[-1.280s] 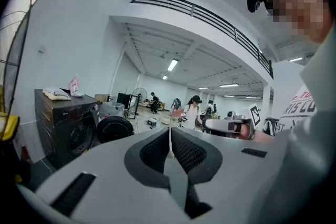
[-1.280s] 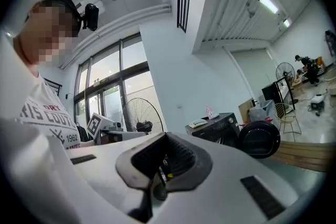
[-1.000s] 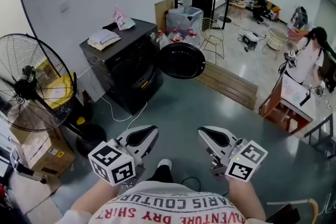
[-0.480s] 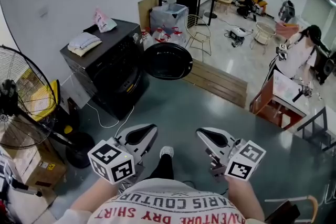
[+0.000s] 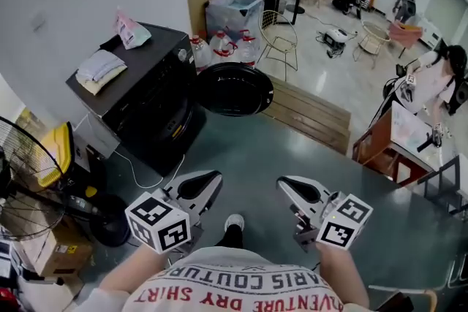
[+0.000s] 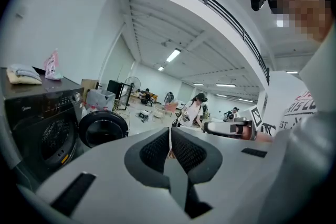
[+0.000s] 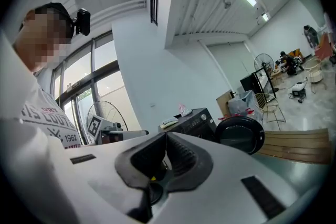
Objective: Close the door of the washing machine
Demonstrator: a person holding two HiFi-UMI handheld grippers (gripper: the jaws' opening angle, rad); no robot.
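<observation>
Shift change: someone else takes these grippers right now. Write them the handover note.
Left gripper: jaws shut, empty, held low in front of the body.
Right gripper: jaws shut, empty, beside it.
Washing machine: ahead to the left, by the wall. Its round door is swung wide open into the room.
Done: nothing yet; neither gripper touches the door.
Left: step closer and push the door shut against the machine's front.

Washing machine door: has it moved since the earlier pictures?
No. The door still stands swung wide open, at the same angle to the front of the washing machine; only the camera view has shifted.
</observation>
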